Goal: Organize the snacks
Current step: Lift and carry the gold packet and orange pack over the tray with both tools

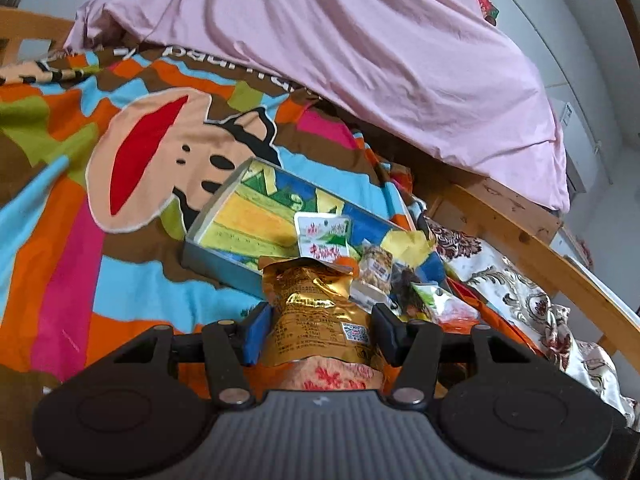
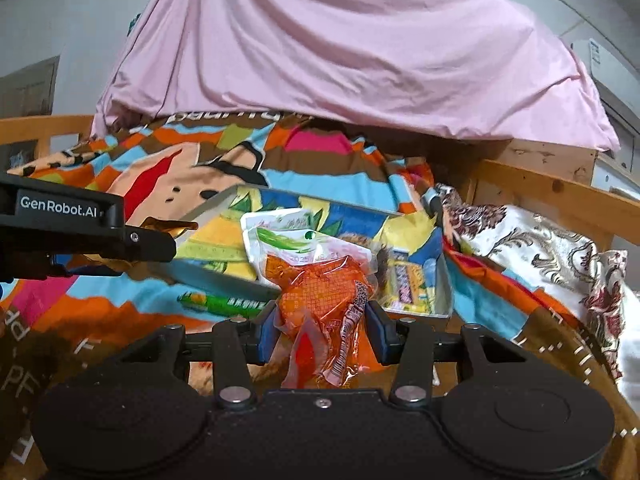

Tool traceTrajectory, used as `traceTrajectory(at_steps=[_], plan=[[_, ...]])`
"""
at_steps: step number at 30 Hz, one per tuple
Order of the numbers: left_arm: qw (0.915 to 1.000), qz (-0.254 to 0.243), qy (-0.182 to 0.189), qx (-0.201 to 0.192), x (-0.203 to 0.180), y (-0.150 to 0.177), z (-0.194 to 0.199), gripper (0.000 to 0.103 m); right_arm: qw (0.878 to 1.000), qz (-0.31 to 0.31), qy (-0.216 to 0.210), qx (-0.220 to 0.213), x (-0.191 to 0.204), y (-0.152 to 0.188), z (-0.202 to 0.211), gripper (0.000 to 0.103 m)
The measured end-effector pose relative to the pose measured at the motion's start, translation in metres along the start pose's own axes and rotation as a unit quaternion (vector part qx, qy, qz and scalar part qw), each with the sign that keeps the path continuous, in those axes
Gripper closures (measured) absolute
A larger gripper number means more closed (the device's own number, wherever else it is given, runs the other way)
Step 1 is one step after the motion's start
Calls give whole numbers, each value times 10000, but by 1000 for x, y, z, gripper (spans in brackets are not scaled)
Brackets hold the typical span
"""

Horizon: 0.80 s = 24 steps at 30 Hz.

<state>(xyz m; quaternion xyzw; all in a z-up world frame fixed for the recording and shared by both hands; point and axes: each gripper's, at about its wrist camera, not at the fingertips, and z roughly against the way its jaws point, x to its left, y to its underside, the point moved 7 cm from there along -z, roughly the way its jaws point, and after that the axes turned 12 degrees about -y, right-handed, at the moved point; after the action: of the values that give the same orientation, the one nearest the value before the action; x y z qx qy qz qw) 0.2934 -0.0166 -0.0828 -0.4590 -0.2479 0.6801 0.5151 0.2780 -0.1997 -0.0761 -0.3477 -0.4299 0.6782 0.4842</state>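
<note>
Left gripper [image 1: 320, 330]: fingers clamped on a crinkled gold foil snack pouch [image 1: 318, 312], held above the bed's patchwork cartoon bedspread [image 1: 80, 208]. Right gripper [image 2: 322, 330]: fingers clamped on a clear vacuum pack of orange snack [image 2: 324, 296], also held up, just short of the shallow grey box with the colourful printed lining [image 1: 218, 260].

Risks as I read them:
- Both packs are slick film, pinched low with the bulk flopping past the fingers. A quick swing could let either slide out onto the bedspread.
- The box sits tilted on soft bedding with loose white-and-green sachets [image 2: 280, 228] inside; dropping from height could tip it or bounce those out.
- The two grippers are close side by side, so a simultaneous drop risks a clash.
- A green stick pack [image 2: 224, 304] lies outside the box near its front wall, probably; view is partly blocked. Easy to miss.
</note>
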Motion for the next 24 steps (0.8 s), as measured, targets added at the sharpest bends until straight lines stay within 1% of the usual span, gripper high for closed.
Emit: traceTrajectory(at_steps=[6, 9, 14, 16, 20, 22, 24], plan=[[9998, 140, -34, -150, -12, -16, -2, 44, 9999, -99, -29, -105, -14, -12, -5, 56], [9997, 193, -8, -177, -21, -26, -7, 44, 9997, 52, -38, -246, -21, -24, -13, 56], [9995, -60, 29, -314, -44, -50, -21, 44, 9986, 140, -48, -513, -39, -47, -38, 56], [9992, -152, 74, -356, -54, -60, -32, 44, 9981, 114, -28, -600, -49, -55, -53, 56], [9987, -294, 115, -410, -73, -81, -66, 44, 9969, -37, -51, -781, -76, -71, -82, 56], [9988, -286, 149, -365, -80, -88, -86, 44, 9966, -137, -100, -803, -91, -75, -100, 56], [9993, -226, 170, -236, -86, -91, -108, 44, 9967, -269, -118, -763, -107, -75, -120, 56]])
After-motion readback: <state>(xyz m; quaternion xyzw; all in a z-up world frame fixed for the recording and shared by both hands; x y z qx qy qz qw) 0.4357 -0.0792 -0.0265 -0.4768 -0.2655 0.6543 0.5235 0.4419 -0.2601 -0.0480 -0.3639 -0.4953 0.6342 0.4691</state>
